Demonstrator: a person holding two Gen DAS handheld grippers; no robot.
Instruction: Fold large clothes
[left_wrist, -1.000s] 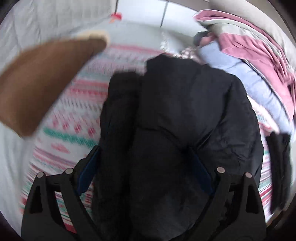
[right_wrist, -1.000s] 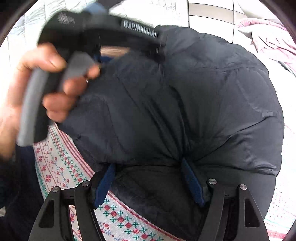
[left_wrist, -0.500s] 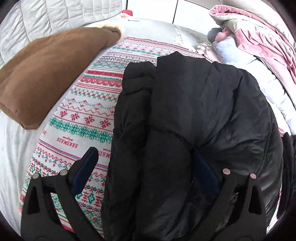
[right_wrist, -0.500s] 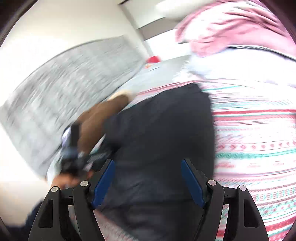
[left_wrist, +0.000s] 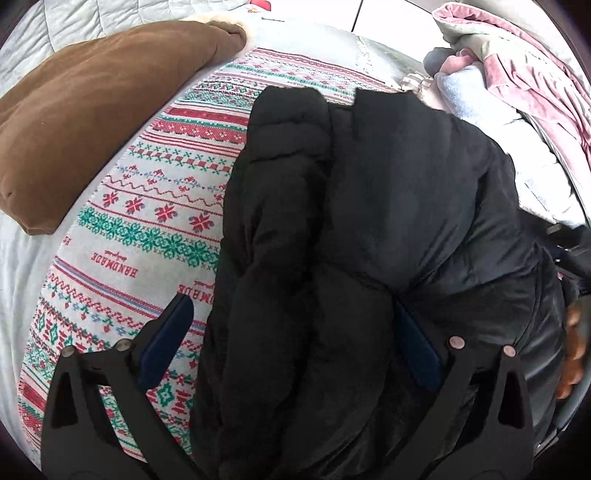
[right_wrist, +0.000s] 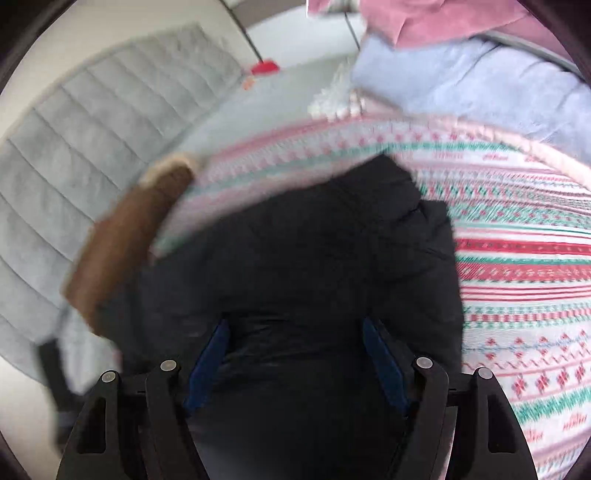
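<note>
A black puffer jacket (left_wrist: 369, 229) lies in a folded bundle on the patterned red, green and white blanket (left_wrist: 155, 206). My left gripper (left_wrist: 291, 328) is open, its blue-padded fingers (left_wrist: 166, 339) wide apart over the jacket's near end. In the right wrist view the same jacket (right_wrist: 303, 258) fills the middle. My right gripper (right_wrist: 295, 354) is open, with jacket fabric lying between its blue pads (right_wrist: 207, 362). That view is blurred by motion.
A brown cushion (left_wrist: 85, 99) lies at the left on the grey quilted bedding (left_wrist: 74, 22). A heap of pink and pale blue clothes (left_wrist: 498, 85) lies at the right, also in the right wrist view (right_wrist: 461, 70). The other hand (left_wrist: 572, 350) shows at the right edge.
My right gripper has let go of the jacket and swung away to look along the bed. My left gripper has opened and drawn back a little. The jacket now rests on the blanket.
</note>
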